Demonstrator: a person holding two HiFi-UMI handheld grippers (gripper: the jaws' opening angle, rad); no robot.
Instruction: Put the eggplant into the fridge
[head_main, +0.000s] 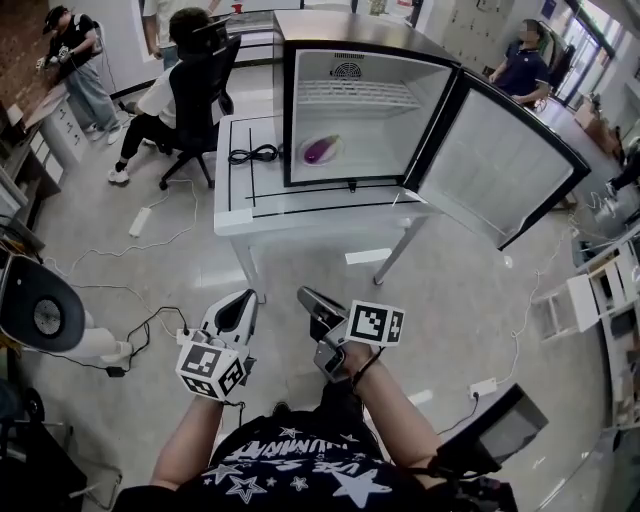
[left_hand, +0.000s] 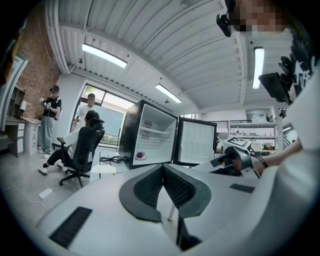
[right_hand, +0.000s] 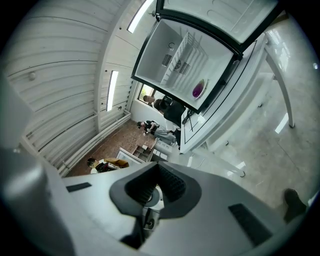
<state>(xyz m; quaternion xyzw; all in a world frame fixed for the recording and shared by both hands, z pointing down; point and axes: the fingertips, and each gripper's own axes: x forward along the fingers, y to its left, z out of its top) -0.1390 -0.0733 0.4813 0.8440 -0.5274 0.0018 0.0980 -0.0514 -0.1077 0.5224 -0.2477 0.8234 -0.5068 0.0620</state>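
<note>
Already the eggplant (head_main: 322, 150) lies crosswise inside the open fridge (head_main: 392, 130), well ahead of the left tongs (head_main: 238, 302) and right tongs (head_main: 310, 298), both pressed together, empty.

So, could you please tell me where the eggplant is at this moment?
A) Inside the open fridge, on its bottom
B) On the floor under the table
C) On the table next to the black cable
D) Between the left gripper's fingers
A: the purple eggplant lies on the bottom of the open fridge, under its wire shelf. The left gripper and right gripper are both shut on nothing, back from the table.
</note>
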